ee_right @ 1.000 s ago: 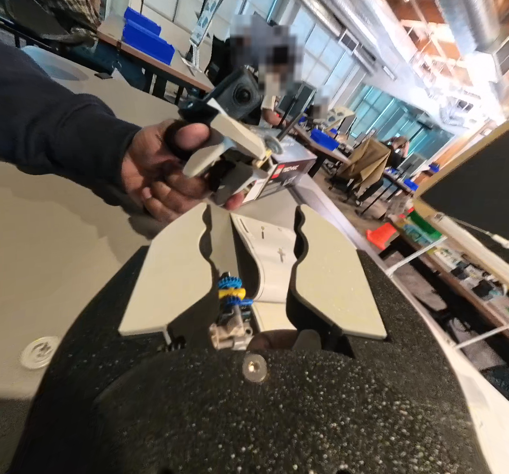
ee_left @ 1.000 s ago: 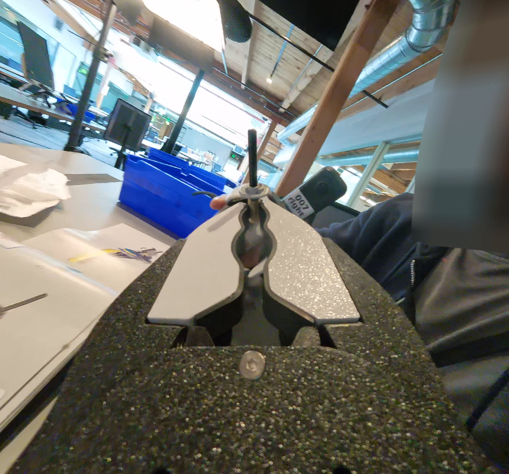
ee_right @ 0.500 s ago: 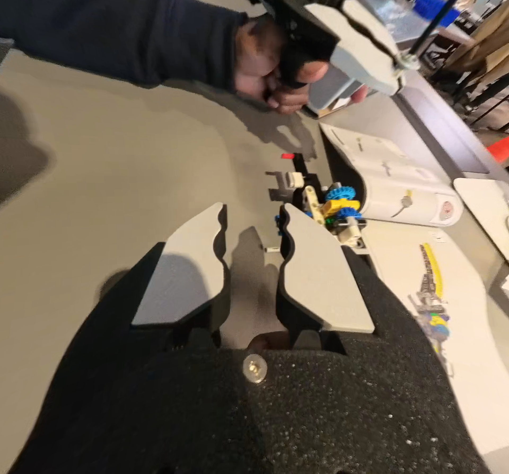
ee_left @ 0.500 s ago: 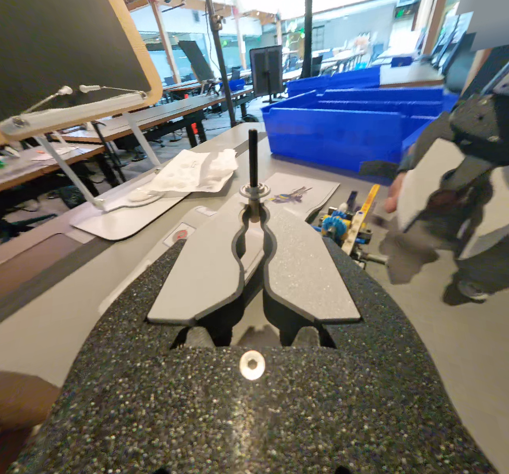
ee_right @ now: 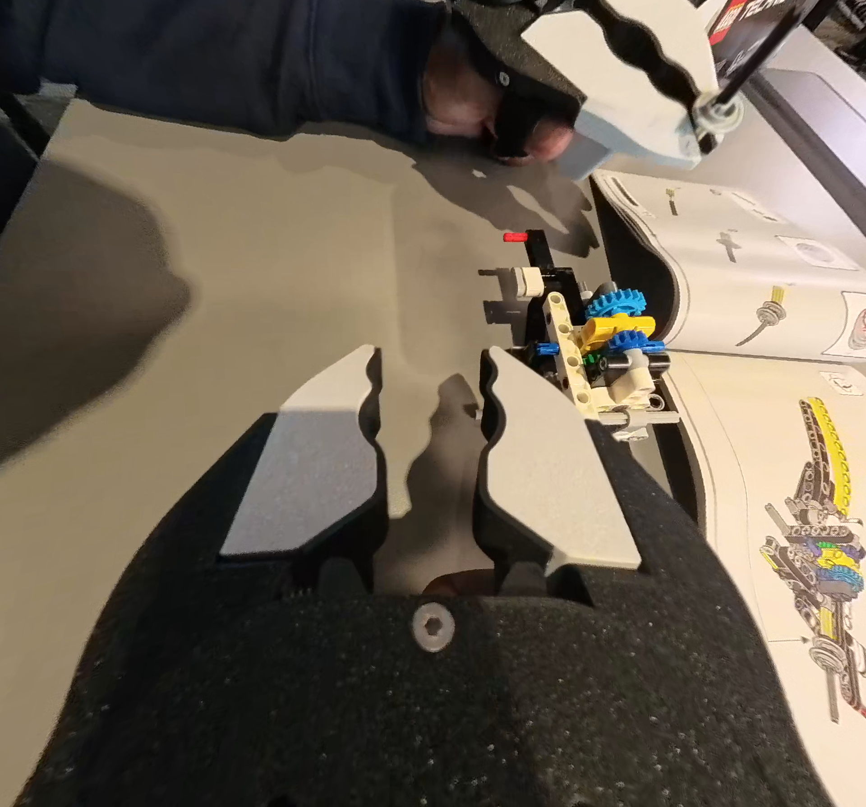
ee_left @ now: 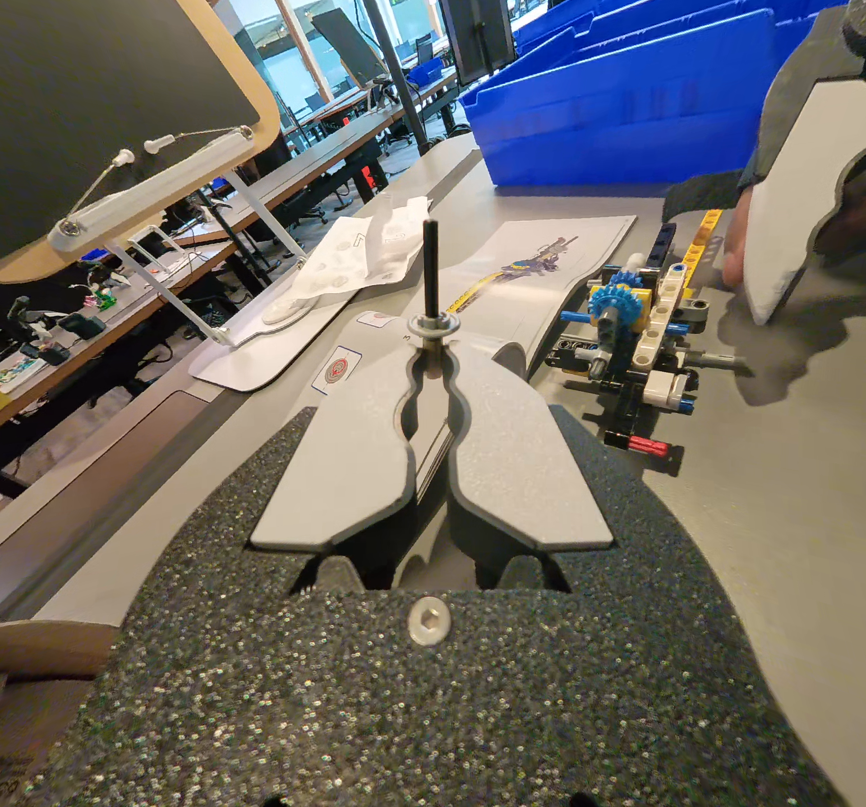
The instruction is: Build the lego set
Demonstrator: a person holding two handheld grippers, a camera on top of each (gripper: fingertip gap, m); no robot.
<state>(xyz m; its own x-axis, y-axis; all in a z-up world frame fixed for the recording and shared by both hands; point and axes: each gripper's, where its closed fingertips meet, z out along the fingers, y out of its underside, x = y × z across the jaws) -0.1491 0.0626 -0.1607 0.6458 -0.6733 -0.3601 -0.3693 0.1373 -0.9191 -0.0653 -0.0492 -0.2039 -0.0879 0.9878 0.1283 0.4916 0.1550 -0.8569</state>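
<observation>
1. Lego build (ee_left: 630, 339), in the left wrist view, lies on the table (ee_left: 750, 526) right of the left gripper (ee_left: 433, 353); that gripper is closed on a black axle (ee_left: 430, 269) with a grey ring, standing upright above its tips; manual (ee_left: 529, 278) lies beyond; blue bins (ee_left: 632, 128) stand behind; the right gripper (ee_left: 796, 231) shows at the right edge.
2. Lego build (ee_right: 590, 339), in the right wrist view, sits just beside the right gripper's (ee_right: 429, 362) right finger, against the manual (ee_right: 750, 292); these jaws stand apart over bare table (ee_right: 234, 269), holding nothing; the left gripper (ee_right: 698, 114) hovers above, a box (ee_right: 768, 2) behind it.
</observation>
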